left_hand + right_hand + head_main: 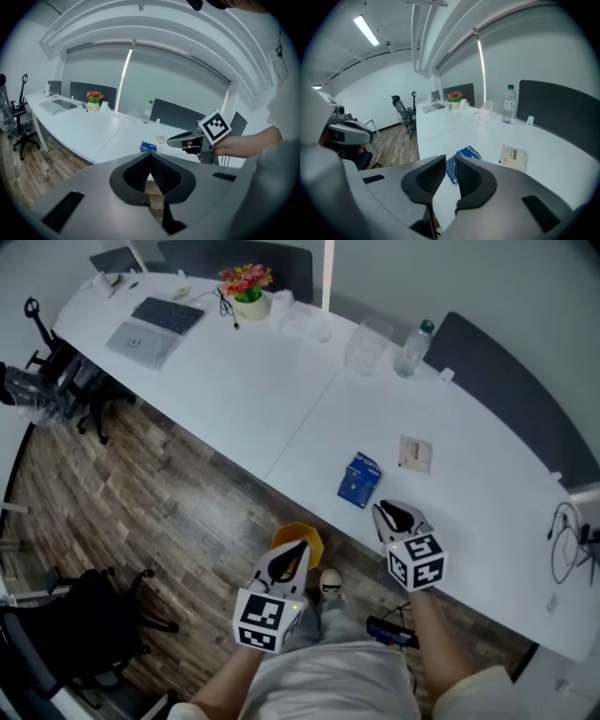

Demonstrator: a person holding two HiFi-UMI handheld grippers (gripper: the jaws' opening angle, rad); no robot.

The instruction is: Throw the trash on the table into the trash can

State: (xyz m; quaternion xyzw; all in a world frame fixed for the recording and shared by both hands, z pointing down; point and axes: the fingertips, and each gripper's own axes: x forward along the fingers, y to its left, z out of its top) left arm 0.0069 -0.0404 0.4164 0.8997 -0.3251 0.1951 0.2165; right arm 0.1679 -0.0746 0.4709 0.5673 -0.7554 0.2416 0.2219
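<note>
A blue packet (359, 480) and a white sachet (415, 454) lie flat on the long white table (253, 399). My right gripper (382, 510) hovers over the table's near edge, just short of the blue packet. In the right gripper view its jaws (450, 165) stand a narrow gap apart with nothing between them; the blue packet (469, 152) and the sachet (514, 156) lie beyond. My left gripper (298, 549) is shut and empty, held above a yellow trash can (310, 538) on the floor by the table. Its jaw tips (150, 157) meet in the left gripper view.
Farther along the table stand a water bottle (414, 348), a clear plastic box (366, 343), a flower pot (247, 287) and a keyboard (167, 313). Office chairs (42, 381) stand on the wooden floor at left. Cables (567, 535) lie at the table's right end.
</note>
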